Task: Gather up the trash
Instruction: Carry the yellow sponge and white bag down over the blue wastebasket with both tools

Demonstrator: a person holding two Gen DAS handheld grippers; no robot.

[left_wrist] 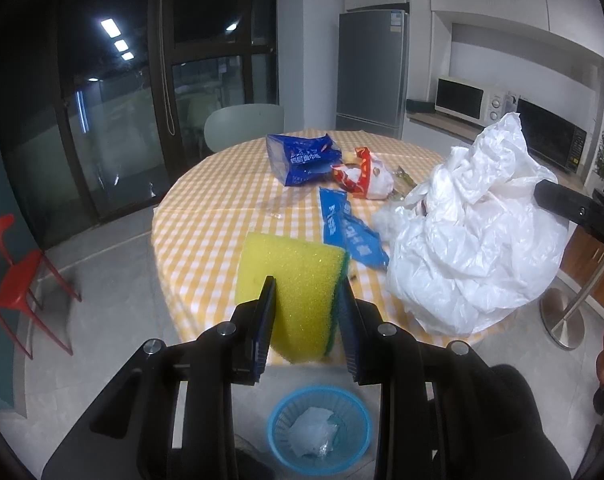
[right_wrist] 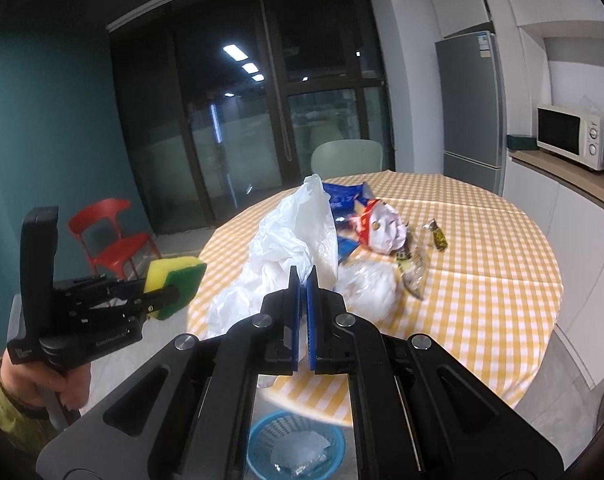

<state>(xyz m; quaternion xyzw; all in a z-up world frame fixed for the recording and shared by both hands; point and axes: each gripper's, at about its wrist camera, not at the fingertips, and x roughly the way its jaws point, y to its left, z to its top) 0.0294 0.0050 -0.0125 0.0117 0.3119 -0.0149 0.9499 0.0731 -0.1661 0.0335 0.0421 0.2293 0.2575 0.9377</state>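
My left gripper (left_wrist: 306,286) is shut on a yellow and green sponge (left_wrist: 291,280), held above the near edge of the checked table (left_wrist: 213,208); it also shows in the right wrist view (right_wrist: 169,286). My right gripper (right_wrist: 304,276) is shut on a white plastic bag (right_wrist: 285,252), lifted over the table; the bag shows in the left wrist view (left_wrist: 474,232). On the table lie a blue wrapper (left_wrist: 302,158), a blue strip (left_wrist: 352,232), a red and white packet (left_wrist: 366,178) and a crumpled clear wrapper (right_wrist: 368,290).
A blue waste basket (left_wrist: 320,428) with crumpled plastic stands on the floor below the table edge. A red chair (left_wrist: 9,268) is at the left, a pale chair (left_wrist: 243,122) behind the table. A fridge (left_wrist: 372,74) and microwave (left_wrist: 468,100) stand at the back right.
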